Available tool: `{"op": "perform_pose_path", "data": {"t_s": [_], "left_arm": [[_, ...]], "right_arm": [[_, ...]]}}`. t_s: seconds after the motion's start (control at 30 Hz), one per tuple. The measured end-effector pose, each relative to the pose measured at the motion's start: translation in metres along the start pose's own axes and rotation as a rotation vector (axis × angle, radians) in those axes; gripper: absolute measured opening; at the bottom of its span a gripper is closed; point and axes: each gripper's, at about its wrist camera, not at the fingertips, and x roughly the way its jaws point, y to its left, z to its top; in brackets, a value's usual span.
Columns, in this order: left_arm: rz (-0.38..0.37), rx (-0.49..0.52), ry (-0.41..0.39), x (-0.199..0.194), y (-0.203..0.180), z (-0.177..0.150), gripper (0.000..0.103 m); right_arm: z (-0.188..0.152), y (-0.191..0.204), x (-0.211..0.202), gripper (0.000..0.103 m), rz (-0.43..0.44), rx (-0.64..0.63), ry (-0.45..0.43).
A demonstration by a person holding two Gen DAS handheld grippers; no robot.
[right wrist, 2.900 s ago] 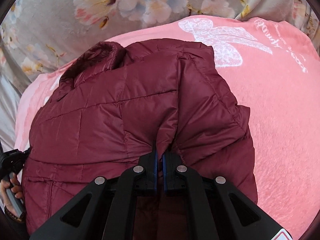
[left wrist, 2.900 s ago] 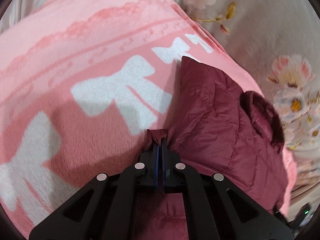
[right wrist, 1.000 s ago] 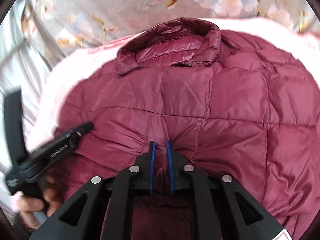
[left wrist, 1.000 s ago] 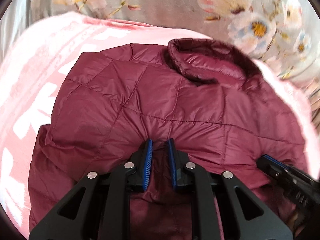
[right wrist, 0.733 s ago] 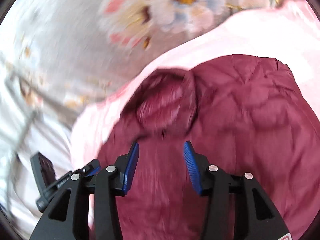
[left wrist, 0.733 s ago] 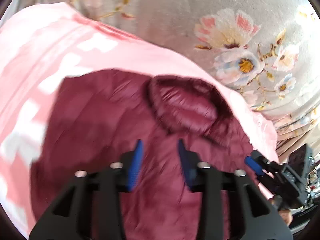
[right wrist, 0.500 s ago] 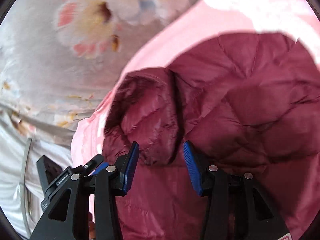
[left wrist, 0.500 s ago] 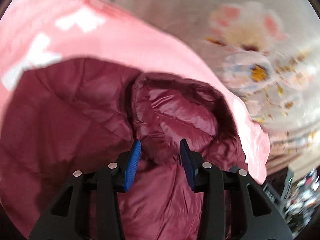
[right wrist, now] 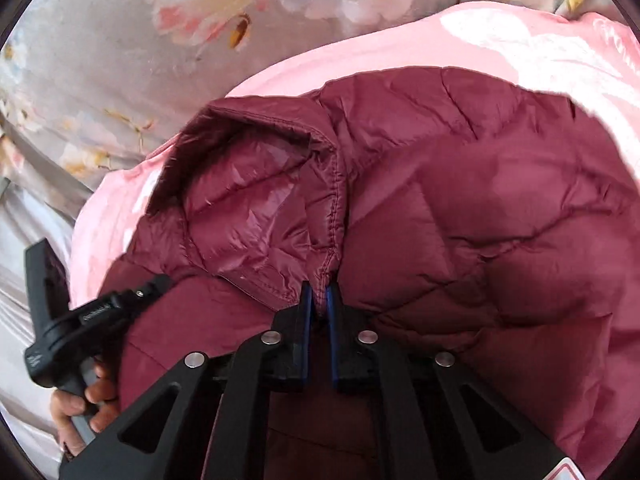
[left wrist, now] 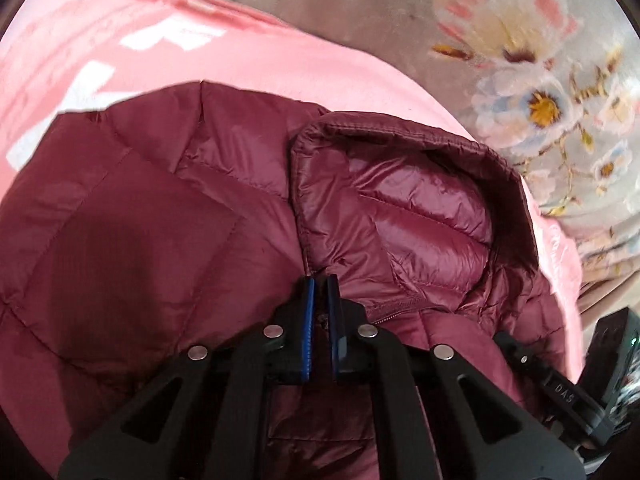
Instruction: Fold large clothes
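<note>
The maroon puffer jacket (left wrist: pixel 168 216) lies on a pink blanket (left wrist: pixel 248 52) over a floral sheet (right wrist: pixel 104 40). The left gripper (left wrist: pixel 320 284) pinches the collar (left wrist: pixel 404 204) edge just ahead of it; the right gripper (right wrist: pixel 319 292) is likewise clamped on the collar's other edge.

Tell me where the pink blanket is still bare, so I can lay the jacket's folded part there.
Bare pink blanket lies beyond the maroon jacket, up to the floral sheet. Crowded: the collar, where both grippers pinch.
</note>
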Motion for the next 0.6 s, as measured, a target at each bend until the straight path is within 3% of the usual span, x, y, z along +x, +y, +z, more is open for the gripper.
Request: {"op": "perform_pose_path", "data": {"t_s": [0.13,0.23,0.27,0.37,0.47,0.6], "left_arm": [[0.043,0.055,-0.014,0.0,-0.007,-0.002,0.007],[-0.022,0.04,-0.013,-0.019,-0.006,0.0,0.007],[-0.072,0.012,-0.032,-0.033,-0.003,0.006,0.012],[-0.125,-0.057,-0.105,-0.054,-0.003,0.033,0.043],[-0.119,-0.104,-0.143,-0.049,-0.011,0.064,0.044],[-0.106,-0.179,-0.092,-0.006,-0.023,0.107,0.043]], "right_arm": [[0.003,0.001,0.001,0.005,-0.002,-0.02,0.014],[0.011,-0.008,-0.016,0.019,0.051,0.085,0.013],[0.018,-0.008,-0.03,0.019,0.067,0.109,-0.024],[0.04,0.001,-0.056,0.019,0.108,0.12,-0.127],[0.077,0.013,-0.054,0.018,0.142,0.141,-0.174],[0.113,0.025,-0.023,0.018,0.127,0.185,-0.182]]}}
